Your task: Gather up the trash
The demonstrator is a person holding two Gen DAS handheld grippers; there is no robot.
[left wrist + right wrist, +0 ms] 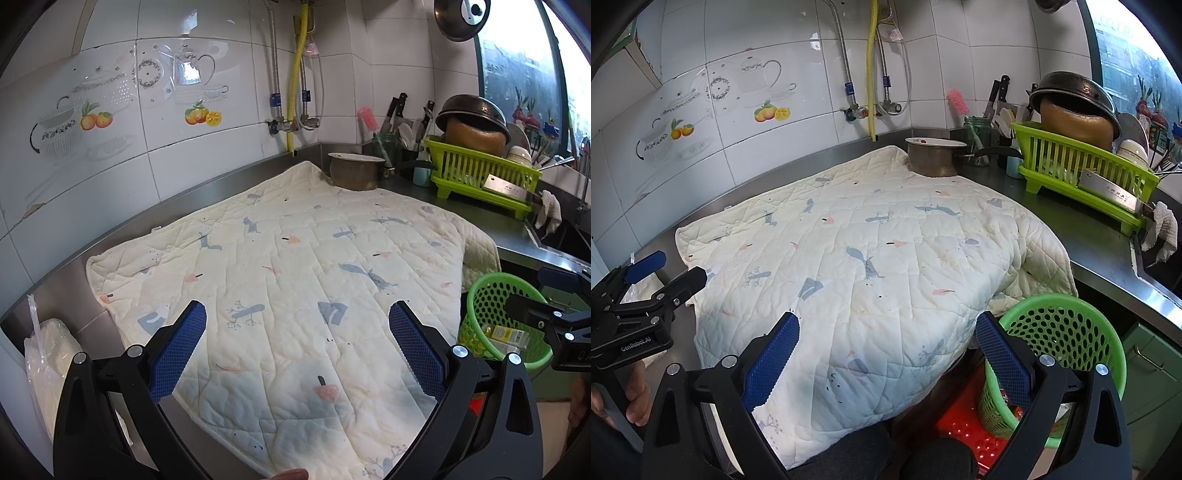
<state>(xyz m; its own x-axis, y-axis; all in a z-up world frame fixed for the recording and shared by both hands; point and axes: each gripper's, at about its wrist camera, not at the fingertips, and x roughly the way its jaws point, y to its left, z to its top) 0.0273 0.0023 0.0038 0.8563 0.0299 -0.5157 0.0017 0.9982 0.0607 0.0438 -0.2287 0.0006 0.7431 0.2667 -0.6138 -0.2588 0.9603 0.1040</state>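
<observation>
Both tongs, left tongs (297,345) and right tongs (887,356), hang apart and empty above the quilted mat (280,273) on the tabletop (1097,236) (no litter shows there), so scan carefully before reaching toward the green basket (1067,332) at near right.

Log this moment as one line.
left hand-held gripper open | right hand-held gripper open | quilted cream cloth bare | green perforated plastic basket holds trash

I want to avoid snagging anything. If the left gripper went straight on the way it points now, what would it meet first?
Most likely the quilted cloth spread over the counter: the open left gripper points down at it with nothing between. Depth is hard to judge in this fisheye view.
</observation>
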